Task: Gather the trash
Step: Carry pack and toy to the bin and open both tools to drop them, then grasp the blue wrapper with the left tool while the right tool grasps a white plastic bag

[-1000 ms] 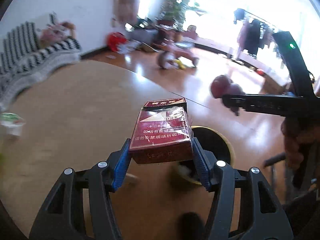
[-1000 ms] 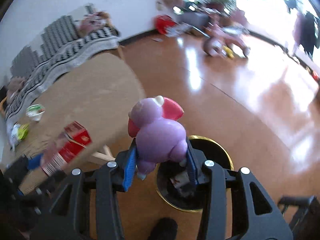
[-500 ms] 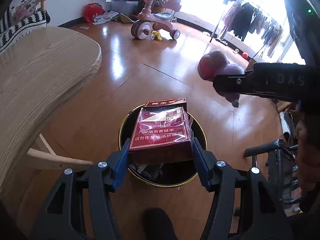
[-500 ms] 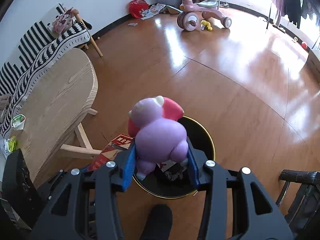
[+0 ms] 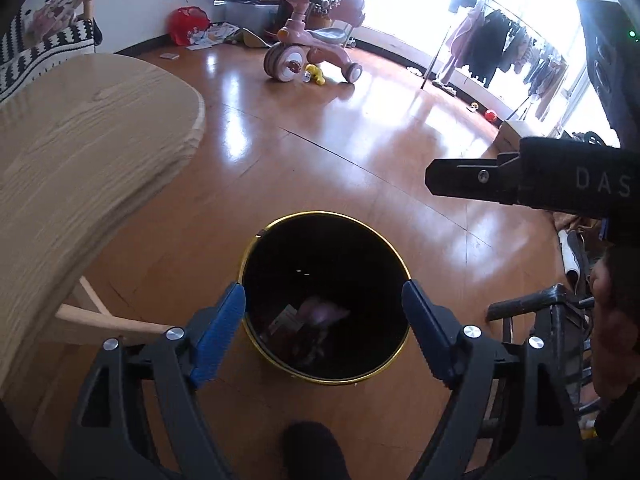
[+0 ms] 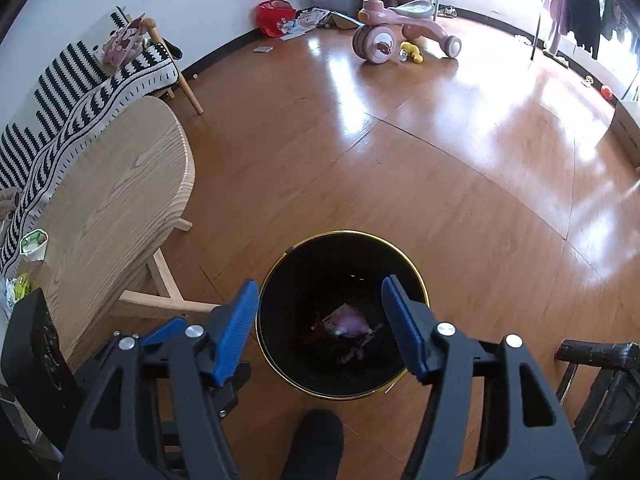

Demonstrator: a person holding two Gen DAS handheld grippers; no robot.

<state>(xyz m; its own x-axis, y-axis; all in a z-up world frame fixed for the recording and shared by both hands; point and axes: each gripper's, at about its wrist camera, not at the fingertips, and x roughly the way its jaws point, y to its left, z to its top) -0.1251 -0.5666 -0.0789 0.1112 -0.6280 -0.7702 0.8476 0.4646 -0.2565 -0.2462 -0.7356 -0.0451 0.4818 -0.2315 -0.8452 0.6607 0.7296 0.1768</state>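
Both grippers hang over black gold-rimmed bin [image 6: 343, 312], tilted down. Left gripper [image 5: 323, 320] jaws opening, nothing between. Right gripper [image 6: 319, 322] jaws opening, also empty. Purple toy [image 6: 352, 322] and red pack [image 5: 308, 340] lie inside bin. Left to collect: yogurt cup [image 6: 34, 242], wrapper [image 6: 20, 286] on table [image 6: 116, 200] beside bin.

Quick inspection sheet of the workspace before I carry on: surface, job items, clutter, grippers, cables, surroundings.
Surface: wooden table, mostly bare.
Job's things: black bin, gold rim, on floor; purple toy and red pack inside.
Clutter: small cup and wrapper at the table's edge.
Grippers: left gripper and right gripper above bin, opening, nothing between the fingers.
Cables: nothing seen.
Surroundings: pink tricycle, striped sofa, clothes rack.
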